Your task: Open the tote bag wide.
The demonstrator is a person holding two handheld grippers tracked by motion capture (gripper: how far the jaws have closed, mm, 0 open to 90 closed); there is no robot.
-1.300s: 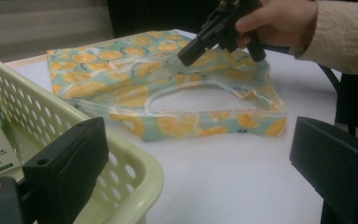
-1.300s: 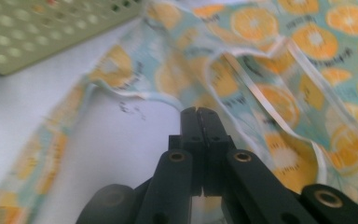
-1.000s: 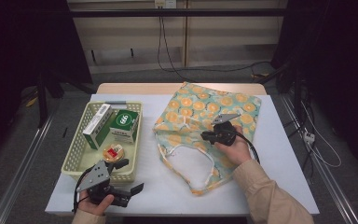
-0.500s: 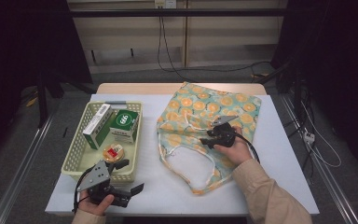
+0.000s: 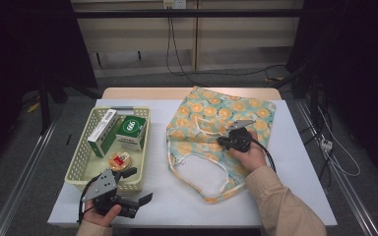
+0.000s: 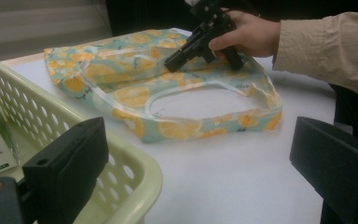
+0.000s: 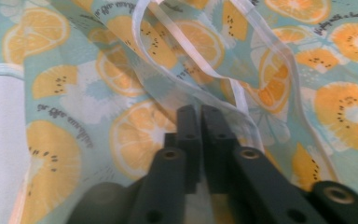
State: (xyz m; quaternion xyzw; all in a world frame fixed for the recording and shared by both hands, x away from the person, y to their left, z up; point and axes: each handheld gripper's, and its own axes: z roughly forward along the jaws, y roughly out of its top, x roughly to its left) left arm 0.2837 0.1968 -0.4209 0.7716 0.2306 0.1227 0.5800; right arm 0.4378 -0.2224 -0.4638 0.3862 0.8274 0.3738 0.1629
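One white table (image 5: 275, 196), dark room, cables (image 5: 177, 59)

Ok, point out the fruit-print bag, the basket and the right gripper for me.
bag (image 5: 256, 105): high view, far printed cloth.
basket (image 5: 89, 121): high view, far left rim.
right gripper (image 5: 221, 141): high view, jaw tips on the bag.

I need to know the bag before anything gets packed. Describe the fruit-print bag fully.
The bag is thin, soft cloth, pale teal with orange citrus slices and small script lettering. It lies flat and creased on the white table, right of the basket, its mouth facing the person, with whitish trim and strap handles along the opening. The right gripper presses down on its middle, jaws together on a fold of fabric.
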